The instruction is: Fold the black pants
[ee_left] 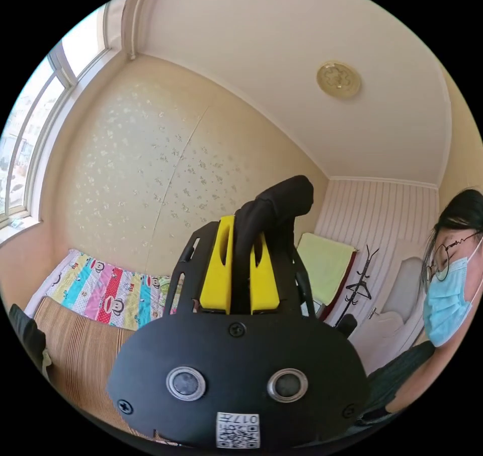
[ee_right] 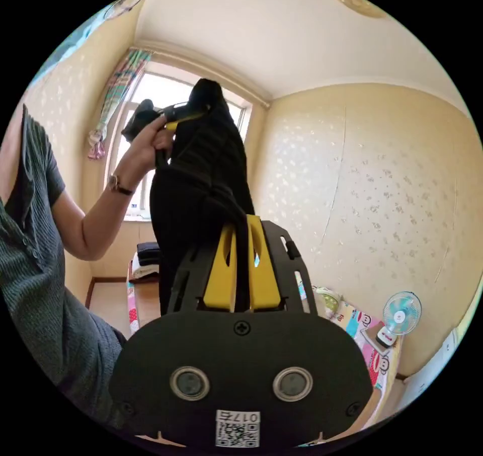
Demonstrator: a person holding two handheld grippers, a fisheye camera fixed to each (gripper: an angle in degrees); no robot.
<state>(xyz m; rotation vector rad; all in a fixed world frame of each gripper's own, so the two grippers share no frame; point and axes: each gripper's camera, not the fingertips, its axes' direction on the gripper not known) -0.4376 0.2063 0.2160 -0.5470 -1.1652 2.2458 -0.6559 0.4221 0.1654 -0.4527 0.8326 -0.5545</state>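
In the left gripper view my left gripper (ee_left: 240, 224) points up at the wall, its yellow jaws shut on a bunched edge of the black pants (ee_left: 279, 197). The right gripper view has my right gripper (ee_right: 241, 222) shut on another part of the black pants (ee_right: 201, 174). They rise as a dark sheet to the left gripper (ee_right: 181, 116), which a hand (ee_right: 146, 144) holds high before the window. The pants hang in the air between the two grippers.
A bed with a colourful cartoon sheet (ee_left: 100, 290) and a striped mat (ee_left: 75, 355) lies below. A person (ee_left: 453, 285) stands at the right, near a coat rack (ee_left: 359, 285). A small fan (ee_right: 400, 317) and folded clothes (ee_right: 146, 259) sit on the bed.
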